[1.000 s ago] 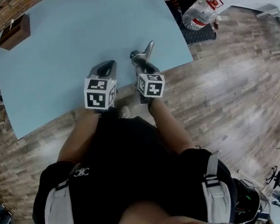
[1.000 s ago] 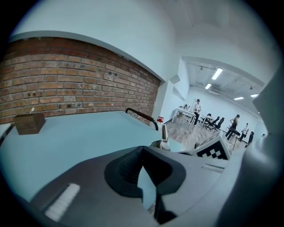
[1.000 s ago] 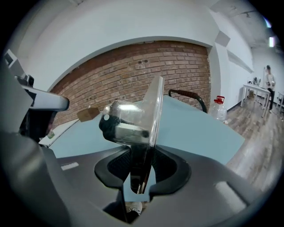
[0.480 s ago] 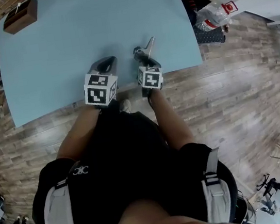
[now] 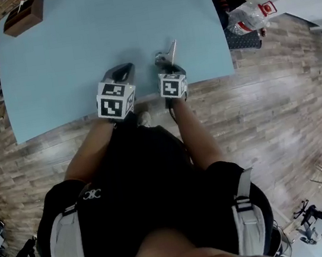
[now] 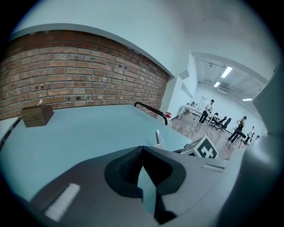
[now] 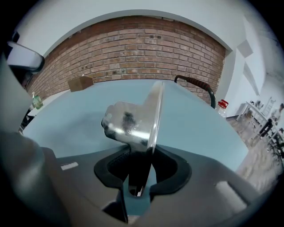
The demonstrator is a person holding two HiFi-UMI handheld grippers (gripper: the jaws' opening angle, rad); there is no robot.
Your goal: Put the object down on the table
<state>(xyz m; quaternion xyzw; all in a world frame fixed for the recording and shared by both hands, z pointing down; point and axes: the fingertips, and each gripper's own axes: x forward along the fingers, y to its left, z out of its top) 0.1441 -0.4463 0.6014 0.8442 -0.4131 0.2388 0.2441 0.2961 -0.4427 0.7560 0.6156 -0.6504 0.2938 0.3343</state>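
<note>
- A light blue table (image 5: 77, 47) fills the upper head view, with a brick wall (image 7: 133, 44) behind it and plank floor (image 5: 266, 109) on the near side, where the person stands.
- The metal object (image 7: 133, 119) is shiny, with a thin flat plate and a bulkier block on one face. It is not yet resting free on the table and sits over the near part of the tabletop, close to the edge.
- The right gripper (image 7: 140, 164) is closed on the lower edge of the plate. The plate stands edge-on between the pads, and most of the piece juts forward and upward past the jaws.
- Gripping the thin edge probably suits the narrow slot between the pads. It also leaves the heavy end overhanging, so the piece may tip when let go.
- No view settles whether any part of the object touches the tabletop.
- The left gripper (image 6: 142, 153) is just beside the right one, at the same table edge. Its jaws are drawn together at the tips with nothing between them, so it seems parked rather than helping.
- Judging by this, the put-down is in its last stretch: lower the piece until it bears on the table, then open.
- A small wooden box (image 5: 24, 16) sits at the far left corner, well apart from the drop spot.
- A water bottle (image 5: 246, 19) lies off the table to the right.
</note>
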